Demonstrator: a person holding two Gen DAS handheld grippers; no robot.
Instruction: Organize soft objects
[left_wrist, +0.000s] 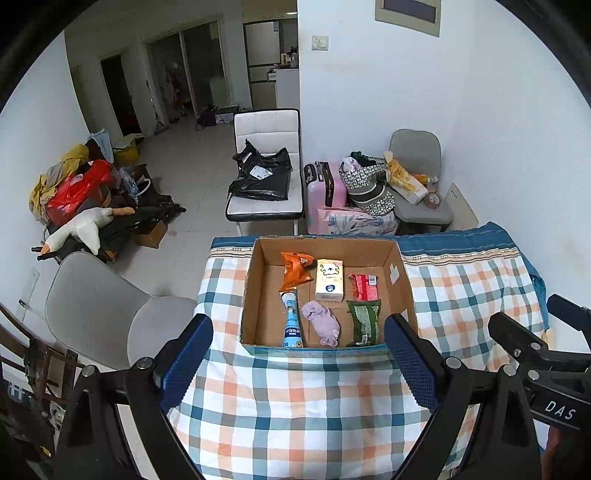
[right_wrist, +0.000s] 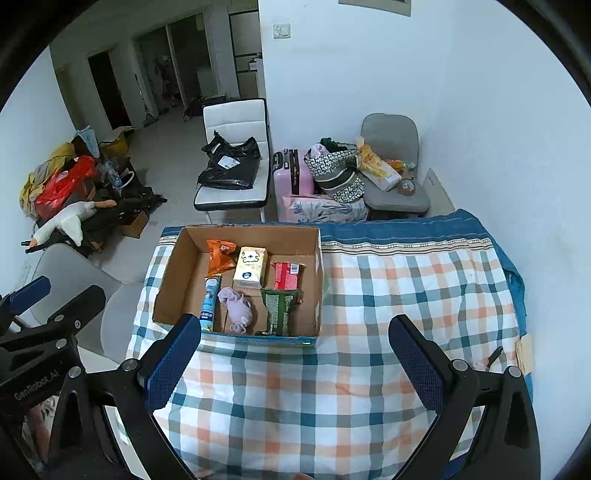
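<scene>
Left wrist view first: we look down on a table (left_wrist: 303, 417) draped in a plaid cloth of blue, orange and white, and on it, ahead of us, sits an open cardboard box (left_wrist: 255, 291) holding the soft things. Our left hand-held gripper (left_wrist: 295, 363) hovers over the cloth with its blue-padded jaws spread wide and nothing between them; the near wall of the box lies just beyond the fingertips, and the box fills the gap between them. From the right wrist view, our right hand-held gripper (right_wrist: 295, 354) is likewise spread apart and empty above the bare cloth, with the box (right_wrist: 168, 277) ahead and to its left, its near edge close to the left fingertip. Inside the box, from larger to smaller, we see a cream tissue pack (left_wrist: 328, 279) at the middle rear, a red packet (left_wrist: 365, 287) to its right, an orange snack bag (left_wrist: 295, 270) at the rear left, a green pouch (left_wrist: 365, 322) at the front right, a blue-and-white tube (left_wrist: 291, 319) along the front left, and a lilac sock (left_wrist: 320, 322) crumpled between the tube and the green pouch. All six lie apart from both grippers.
</scene>
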